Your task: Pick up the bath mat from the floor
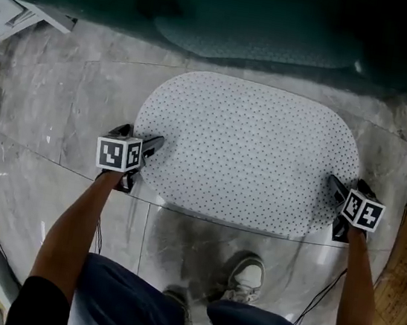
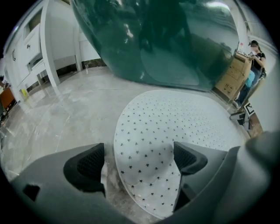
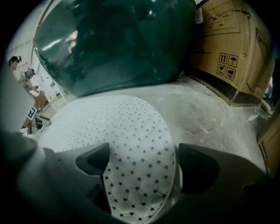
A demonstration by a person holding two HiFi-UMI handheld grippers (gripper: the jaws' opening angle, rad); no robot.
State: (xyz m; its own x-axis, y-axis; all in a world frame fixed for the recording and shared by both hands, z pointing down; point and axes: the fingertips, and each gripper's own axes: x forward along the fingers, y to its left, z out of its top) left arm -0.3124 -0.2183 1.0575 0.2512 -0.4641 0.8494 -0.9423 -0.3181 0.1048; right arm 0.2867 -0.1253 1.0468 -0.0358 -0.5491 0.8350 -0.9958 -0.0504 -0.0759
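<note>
I log left tongs (image 2: 139, 162) and right tongs (image 3: 142, 164) released; bath mat (image 1: 247, 149) ends between their jaws, unclamped; mat on floor (image 1: 61, 108).

Dim head view, dark toward twelve o'clock; glare streaks the dark green tub (image 2: 175, 39); both gripper views bulge fisheye, black-rimmed, near jaws blurred
</note>
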